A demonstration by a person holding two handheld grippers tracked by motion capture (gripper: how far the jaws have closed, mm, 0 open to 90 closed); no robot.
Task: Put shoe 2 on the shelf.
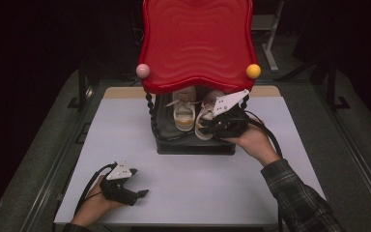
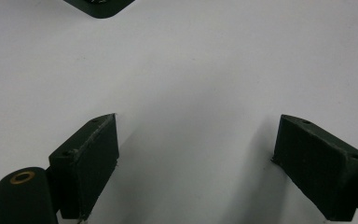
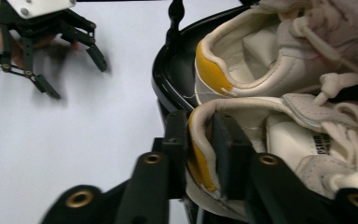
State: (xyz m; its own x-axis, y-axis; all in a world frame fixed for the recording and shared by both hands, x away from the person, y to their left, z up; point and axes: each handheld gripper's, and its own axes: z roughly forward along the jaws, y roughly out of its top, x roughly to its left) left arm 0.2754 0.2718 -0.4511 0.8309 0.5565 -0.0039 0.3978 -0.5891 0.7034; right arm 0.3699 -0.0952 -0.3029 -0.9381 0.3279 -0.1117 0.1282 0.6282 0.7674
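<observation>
Two cream shoes with yellow heel tabs stand side by side on the black lower tray [image 1: 193, 145] of a small rack. My right gripper [image 1: 207, 126] reaches in from the right at the right shoe [image 1: 211, 104]. In the right gripper view its jaws [image 3: 200, 135] straddle that shoe's [image 3: 307, 149] heel wall, one pad outside and one inside, both touching it. The other shoe [image 3: 261, 60] lies beside it, untouched. My left gripper [image 1: 140, 182] rests near the table's front left, open, with bare white table between its jaws [image 2: 196, 140].
A red wavy-edged top shelf [image 1: 198, 43] overhangs the shoes, carried on black beaded posts [image 1: 150, 113] and tipped with a pink ball [image 1: 143, 70] and a yellow ball [image 1: 253, 71]. The white table [image 1: 198, 183] spreads around the rack. The left gripper [image 3: 77, 77] also appears far off.
</observation>
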